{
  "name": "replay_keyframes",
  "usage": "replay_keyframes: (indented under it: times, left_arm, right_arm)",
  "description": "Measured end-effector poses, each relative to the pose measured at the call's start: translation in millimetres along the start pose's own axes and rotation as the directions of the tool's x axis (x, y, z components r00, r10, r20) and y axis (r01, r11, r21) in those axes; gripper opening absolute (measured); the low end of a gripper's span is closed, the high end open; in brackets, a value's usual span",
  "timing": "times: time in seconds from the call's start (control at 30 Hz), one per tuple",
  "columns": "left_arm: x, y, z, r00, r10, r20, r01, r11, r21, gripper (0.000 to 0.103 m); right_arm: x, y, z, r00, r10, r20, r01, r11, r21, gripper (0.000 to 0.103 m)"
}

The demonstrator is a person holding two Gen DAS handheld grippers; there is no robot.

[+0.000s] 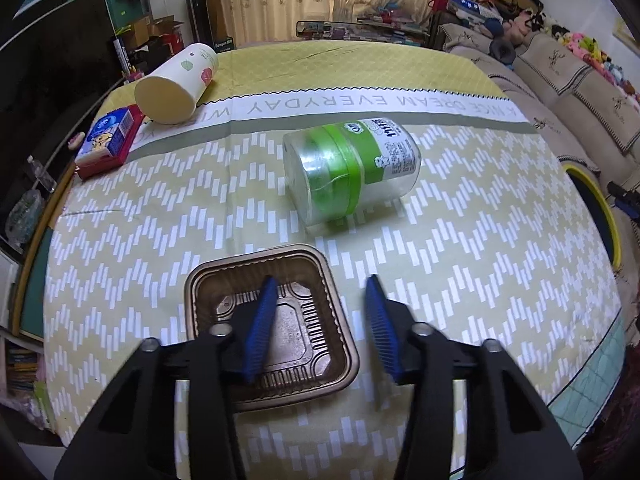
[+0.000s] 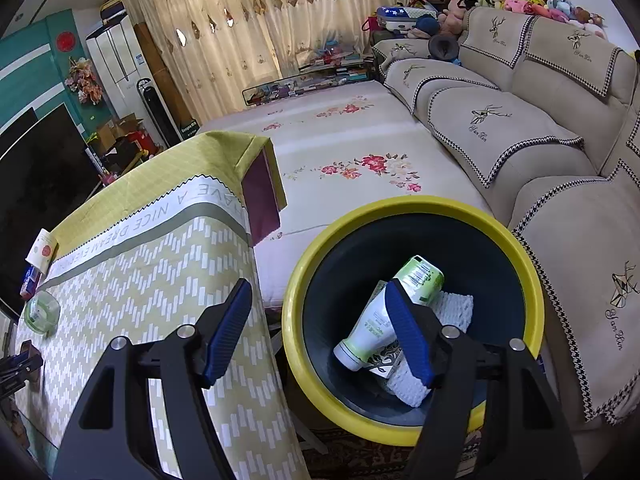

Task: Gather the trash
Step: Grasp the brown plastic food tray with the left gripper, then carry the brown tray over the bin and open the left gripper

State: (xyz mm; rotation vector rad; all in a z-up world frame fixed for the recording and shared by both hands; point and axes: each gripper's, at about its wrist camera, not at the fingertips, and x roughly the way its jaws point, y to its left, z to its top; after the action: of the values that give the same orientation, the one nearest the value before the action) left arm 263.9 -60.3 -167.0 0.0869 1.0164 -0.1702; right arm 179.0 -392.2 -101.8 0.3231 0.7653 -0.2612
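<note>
A brown plastic tray (image 1: 256, 254) lies on the patterned tablecloth (image 1: 460, 280), close in front of my left gripper (image 1: 322, 280). One blue pad stands inside the tray and the other outside its right wall, neither pressing on it. Beyond lie a clear jar with a green label (image 1: 352, 168) on its side, a tipped paper cup (image 1: 176, 84) and a blue carton (image 1: 106, 136). My right gripper (image 2: 317, 283) hangs open and empty over the yellow-rimmed bin (image 2: 400, 204), which holds a white and green bottle (image 2: 384, 312) and white foam netting (image 2: 452, 308).
The bin stands on the floor off the table's right edge, between the table and a beige sofa (image 2: 520, 128). A low bed with a flowered cover (image 2: 352, 152) lies behind it. A dark TV (image 2: 40, 168) and boxes fill the far left.
</note>
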Motion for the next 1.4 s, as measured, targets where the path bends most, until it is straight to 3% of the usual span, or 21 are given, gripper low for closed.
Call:
replay_keyframes:
  times: [0.07,0.2,0.43,0.6,0.77,0.93,1.07,1.2,1.4]
  left_arm:
    - [-0.9,0.3,0.5,1.0,-0.013,-0.005,0.013,1.0,-0.002,0.008]
    - [-12.9,-16.4,-1.0,1.0,-0.013,0.021,0.012,0.998,0.064,0.005]
    - [-49.0,-79.2,19.4,0.985,-0.141,0.096,0.117,0.968,0.22,0.005]
    - [-64.6,-153.4,47.5,0.953,-0.284,0.102,0.228,0.899,0.375,0.005]
    - [-65.9,-237.3,71.7,0.912,-0.407,0.051,0.327,0.797,0.507,0.005]
    - [-51.3,-327.6,99.7,0.852,-0.517,-0.077,0.466,0.684,0.562,0.005]
    - [-32.0,-394.0,105.8,0.83,-0.535,-0.161,0.516,0.624,0.587,0.005]
    - [-4.6,-435.7,105.6,0.827,-0.523,-0.207,0.532,0.609,0.588,0.005]
    - [36.7,-474.3,107.4,0.823,-0.509,-0.253,0.553,0.614,0.563,0.008]
  right_arm:
    - [-2.9,-1.4,-0.9,1.0,0.004,0.004,-0.004,1.0,0.003,0.065]
    - [-10.7,-6.5,-2.7,1.0,0.008,0.013,-0.008,1.0,0.011,0.065]
    - [-33.9,-21.4,-9.3,0.999,-0.004,0.047,0.003,1.0,0.031,0.065]
    - [-55.1,-39.4,-16.3,0.995,-0.056,0.079,0.052,0.998,0.048,0.065]
    - [-72.0,-63.7,-22.9,0.989,-0.107,0.098,0.099,0.992,0.078,0.065]
    - [-85.0,-88.5,-32.7,0.985,-0.143,0.1,0.13,0.983,0.128,0.065]
    - [-91.8,-105.2,-43.6,0.982,-0.165,0.089,0.149,0.976,0.161,0.066]
    - [-97.1,-118.9,-52.5,0.979,-0.185,0.081,0.167,0.968,0.186,0.066]
    - [-103.2,-130.2,-61.4,0.978,-0.196,0.074,0.175,0.959,0.223,0.066]
